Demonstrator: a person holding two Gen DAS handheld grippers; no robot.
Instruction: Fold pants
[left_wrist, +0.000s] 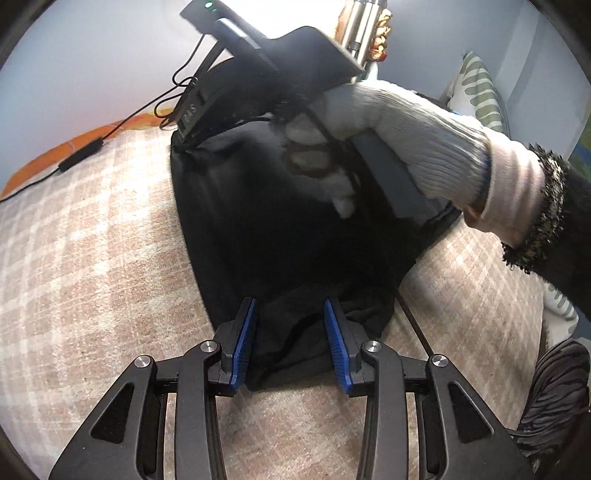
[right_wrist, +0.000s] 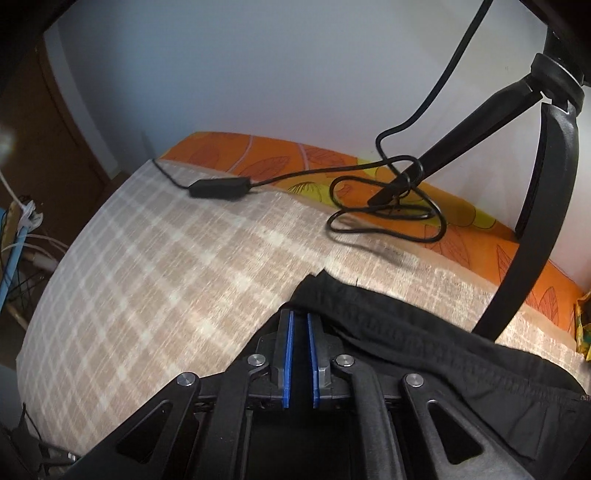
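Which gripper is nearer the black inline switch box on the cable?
Right. The right gripper, pinching the pants edge, faces the switch box across bare blanket. The left gripper sits open at the pants' opposite end.

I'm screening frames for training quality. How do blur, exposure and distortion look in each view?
Left wrist view: strong fisheye bending with dark corners; the black pants are underexposed with almost no fold detail; the gloved hand is slightly motion-blurred. Right wrist view: the checked blanket looks smeared and washed out on the left; the cable and wall are evenly lit, without harsh glare.
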